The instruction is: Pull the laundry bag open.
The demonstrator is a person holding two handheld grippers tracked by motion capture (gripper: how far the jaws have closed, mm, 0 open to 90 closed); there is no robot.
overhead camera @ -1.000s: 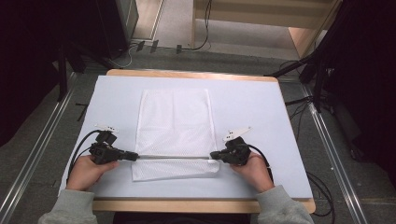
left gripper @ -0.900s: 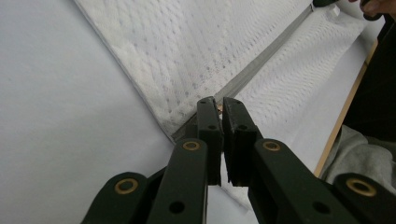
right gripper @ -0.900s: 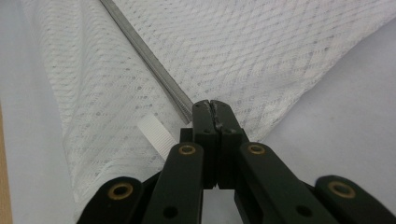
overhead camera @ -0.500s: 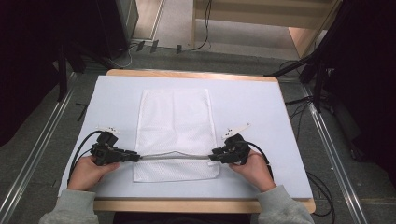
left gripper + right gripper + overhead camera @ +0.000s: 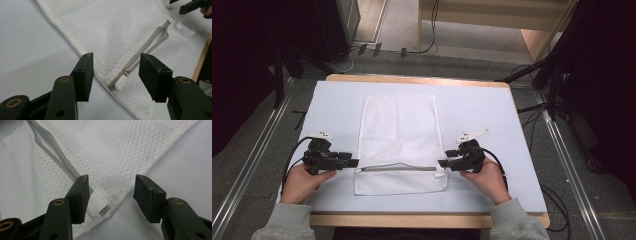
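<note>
Now both grippers stand with their jaws wide and nothing pressed between them, having just been opening: the left gripper (image 5: pixel 353 162) sits at the lower left of the high view, just off the bag's left edge, and the right gripper (image 5: pixel 443 163) at the lower right, just off its right edge. Between them the white mesh laundry bag (image 5: pixel 398 135) lies flat in the middle of the pale table cover (image 5: pixel 492 120), its grey zipper (image 5: pixel 397 168) running across the lower part. In the left gripper view the white zipper pull (image 5: pixel 120 83) rests between the open jaws, untouched; in the right gripper view the white end tab (image 5: pixel 101 203) lies just beside one jaw. As I judge it, the risk is snagging: a jaw lifted carelessly could catch the loose mesh or the pull and drag the bag askew, and the zipper bows slightly, so it may gape again. Counted: one bag, one zipper, one pull, one end tab, two grippers, two hands.
</note>
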